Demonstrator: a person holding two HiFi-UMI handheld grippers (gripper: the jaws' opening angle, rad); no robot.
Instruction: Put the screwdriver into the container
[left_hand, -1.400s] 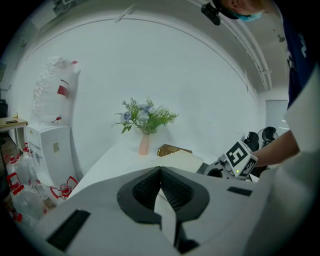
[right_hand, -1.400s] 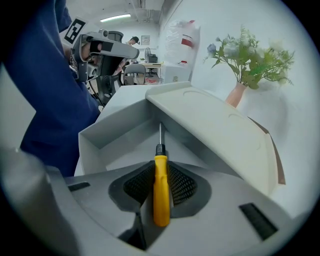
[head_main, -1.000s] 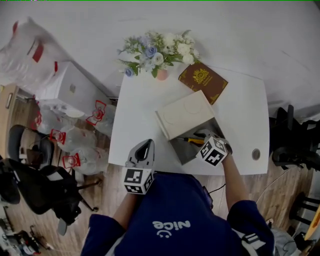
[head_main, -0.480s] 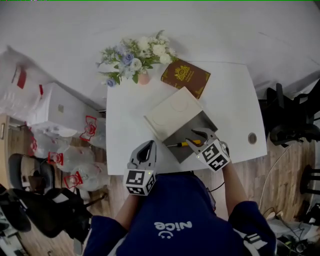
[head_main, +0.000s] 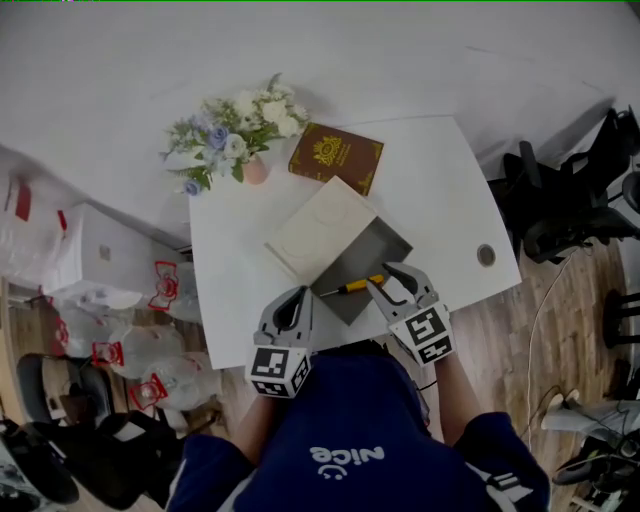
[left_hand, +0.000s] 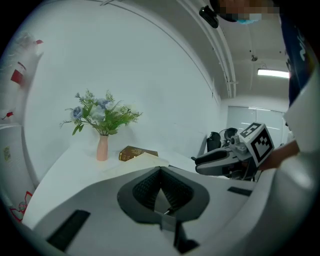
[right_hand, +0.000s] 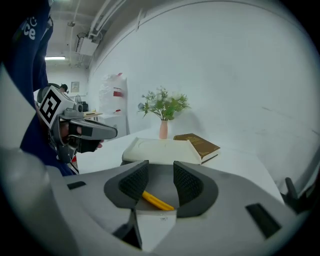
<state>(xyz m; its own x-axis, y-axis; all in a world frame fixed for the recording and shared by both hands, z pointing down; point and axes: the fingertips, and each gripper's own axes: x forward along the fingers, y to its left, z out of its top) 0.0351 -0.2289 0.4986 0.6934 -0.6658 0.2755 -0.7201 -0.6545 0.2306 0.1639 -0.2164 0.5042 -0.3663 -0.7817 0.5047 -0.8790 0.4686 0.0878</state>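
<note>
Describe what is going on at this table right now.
A person holds a gripper in each hand at a white table. The yellow-handled screwdriver lies inside the grey container, whose cream lid stands open. The right gripper hovers at the container's near edge with its jaws apart; the screwdriver lies below them, not gripped. The left gripper is shut and empty, off to the side.

Left gripper (head_main: 296, 296) closed; right gripper (head_main: 383, 277) agape
</note>
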